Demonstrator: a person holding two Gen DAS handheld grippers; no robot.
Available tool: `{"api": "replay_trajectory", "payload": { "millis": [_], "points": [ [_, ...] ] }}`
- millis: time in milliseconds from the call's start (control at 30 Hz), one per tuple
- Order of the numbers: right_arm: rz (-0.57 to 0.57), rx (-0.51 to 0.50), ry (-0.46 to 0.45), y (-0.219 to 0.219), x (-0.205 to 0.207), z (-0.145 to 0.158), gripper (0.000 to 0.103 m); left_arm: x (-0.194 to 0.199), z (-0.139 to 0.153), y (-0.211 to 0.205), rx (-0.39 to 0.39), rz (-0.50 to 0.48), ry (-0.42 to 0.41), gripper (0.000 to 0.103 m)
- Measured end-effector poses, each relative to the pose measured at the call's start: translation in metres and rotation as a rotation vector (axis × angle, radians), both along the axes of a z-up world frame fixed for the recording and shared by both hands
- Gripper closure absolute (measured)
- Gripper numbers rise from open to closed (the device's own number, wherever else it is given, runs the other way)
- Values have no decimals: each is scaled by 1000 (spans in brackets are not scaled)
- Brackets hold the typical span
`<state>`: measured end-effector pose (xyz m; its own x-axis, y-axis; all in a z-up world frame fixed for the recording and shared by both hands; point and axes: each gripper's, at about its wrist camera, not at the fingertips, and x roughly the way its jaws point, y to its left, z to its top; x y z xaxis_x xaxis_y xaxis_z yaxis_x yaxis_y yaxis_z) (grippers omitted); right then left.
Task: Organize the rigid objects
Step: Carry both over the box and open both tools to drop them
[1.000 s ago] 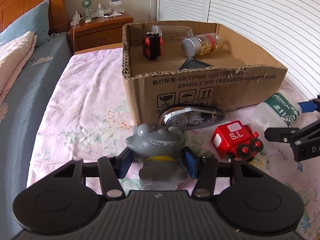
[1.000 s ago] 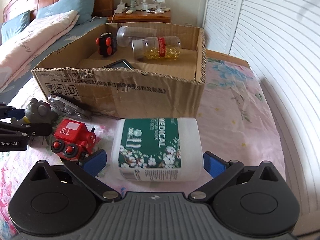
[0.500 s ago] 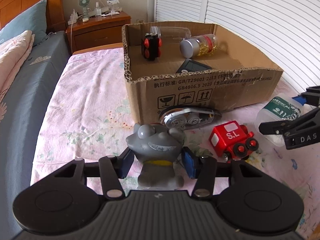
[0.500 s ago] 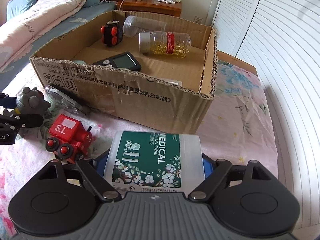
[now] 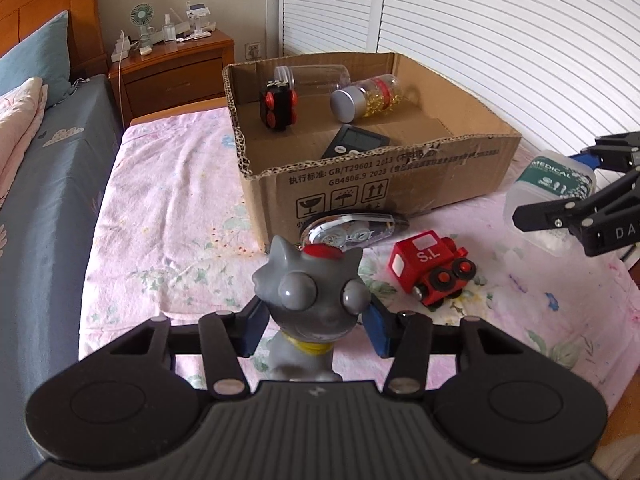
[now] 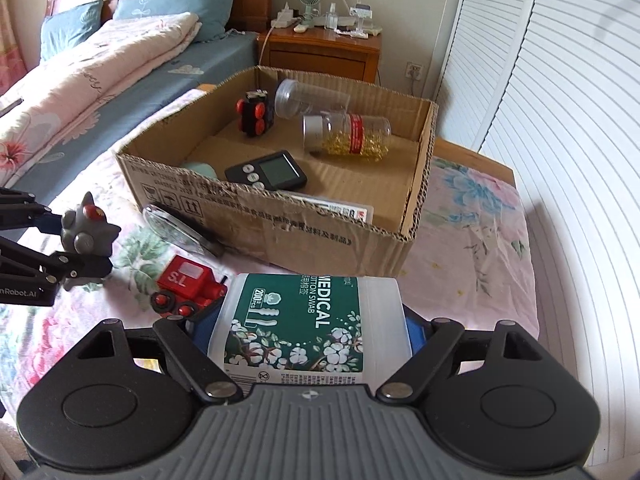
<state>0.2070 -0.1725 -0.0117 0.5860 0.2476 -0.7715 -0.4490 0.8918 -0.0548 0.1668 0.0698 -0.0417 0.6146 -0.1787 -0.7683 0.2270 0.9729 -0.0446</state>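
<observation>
Gripping a grey cat figurine between its blue pads, the left gripper is held above the pink floral bedspread, and the toy is lifted clear of the fabric with its head towards the camera. A white cotton swab tub with a green label is clamped on its side by the right gripper, short of the near wall of the cardboard box. Inside the box a black and red toy, a clear empty jar, a jar of yellow capsules, a black timer and a flat packet are seen. On the bedspread, a red toy train is left just beside a clear tape dispenser, which is leant against the box front.
</observation>
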Motion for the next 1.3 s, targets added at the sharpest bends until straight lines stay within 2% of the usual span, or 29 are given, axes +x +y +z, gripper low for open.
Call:
{"api": "replay_trajectory", "payload": {
  "millis": [267,400,533,700,800,1000,1300],
  "points": [
    [24,21,-66,2,-5,27,16,-7,33,1,-10,-52,-39,53],
    [33,23,-100,4,-2,39,16,-2,58,0,-7,-82,-91,53],
    [42,24,-131,7,3,51,16,11,81,-3,-9,-104,-142,53],
    [43,35,-150,9,15,61,16,42,94,-10,-4,-125,-174,53],
    [33,38,-156,9,23,65,16,64,93,-13,17,-119,-183,53],
    [18,50,-153,8,36,66,16,105,76,-13,25,-109,-135,53],
    [17,48,-142,13,45,62,16,134,45,-5,20,-67,-47,53]
  ]
}}
